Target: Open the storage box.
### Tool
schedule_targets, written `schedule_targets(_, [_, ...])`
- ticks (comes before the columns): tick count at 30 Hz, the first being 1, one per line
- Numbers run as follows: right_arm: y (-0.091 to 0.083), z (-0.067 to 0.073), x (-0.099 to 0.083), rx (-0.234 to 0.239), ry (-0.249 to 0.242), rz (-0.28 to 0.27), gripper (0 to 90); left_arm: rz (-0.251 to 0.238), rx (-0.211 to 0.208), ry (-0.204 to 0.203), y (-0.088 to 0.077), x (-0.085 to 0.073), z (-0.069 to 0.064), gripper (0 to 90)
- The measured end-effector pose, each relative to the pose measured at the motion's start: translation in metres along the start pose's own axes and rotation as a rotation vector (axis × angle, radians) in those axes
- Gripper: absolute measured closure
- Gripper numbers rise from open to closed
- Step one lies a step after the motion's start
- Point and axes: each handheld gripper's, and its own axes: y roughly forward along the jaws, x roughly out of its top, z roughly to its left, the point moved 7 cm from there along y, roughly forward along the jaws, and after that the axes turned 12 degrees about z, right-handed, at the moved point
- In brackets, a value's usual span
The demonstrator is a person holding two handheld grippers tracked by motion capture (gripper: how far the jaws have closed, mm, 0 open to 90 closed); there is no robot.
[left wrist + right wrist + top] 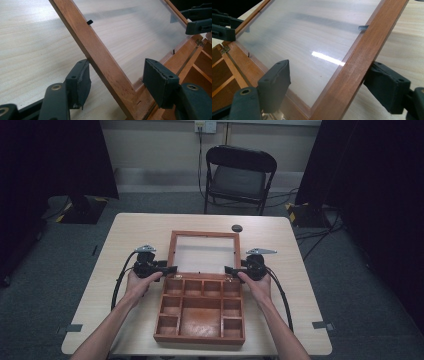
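Note:
A wooden box (199, 338) with several empty compartments stands at the table's near middle. Its hinged lid (204, 234), a wooden frame around a clear pane (204, 254), is open and leans away from me. My left gripper (170, 269) stands open astride the lid's left rail (100, 57); in the left gripper view (117, 85) the rail passes between the jaws. My right gripper (231, 269) is open astride the right rail (359, 57), which crosses between its jaws (332, 85). Each hand holds its gripper level with the hinge line.
A small black round object (237, 228) lies on the table (140, 227) behind the lid. A black folding chair (239, 176) stands beyond the far edge. Cables trail from both grippers toward the near edge. Dark curtains flank the room.

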Motion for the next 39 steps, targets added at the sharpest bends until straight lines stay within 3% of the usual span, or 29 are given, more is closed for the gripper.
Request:
schedule_targets(4, [0.0, -0.002, -0.003, 0.003, 0.015, 0.023, 17.7, -0.01, 0.028, 0.028, -0.001, 0.001, 0.0, 38.7])
schedule_targets(5, [0.003, -0.005, -0.007, 0.051, 0.058, 0.034, 17.5, -0.019, 0.019, 0.017, -0.002, 0.002, -0.001, 38.8])
schedule_targets(8, [0.005, -0.007, -0.009, 0.076, 0.087, 0.043, 17.6, -0.009, 0.021, 0.023, 0.0, 0.001, -0.002, 38.3])
schedule_targets(13, [0.004, -0.007, -0.008, 0.07, 0.084, 0.052, 17.6, -0.011, 0.021, 0.027, 0.0, 0.001, -0.002, 37.9])
schedule_targets(17, [0.005, -0.008, -0.009, 0.097, 0.104, 0.066, 17.6, -0.007, 0.017, 0.034, -0.002, 0.0, -0.002, 37.9])
schedule_targets(21, [0.001, -0.011, -0.009, 0.033, 0.067, 0.059, 20.5, -0.015, 0.023, 0.028, -0.004, 0.0, -0.002, 37.8])
schedule_targets(30, [-0.006, -0.003, -0.006, 0.031, 0.036, 0.03, 21.3, -0.02, 0.028, 0.035, -0.01, 0.001, -0.006, 36.5])
schedule_targets(39, [-0.039, -0.005, -0.01, -0.003, 0.025, 0.009, 15.4, -0.007, 0.092, 0.046, -0.03, -0.008, -0.004, 27.4])
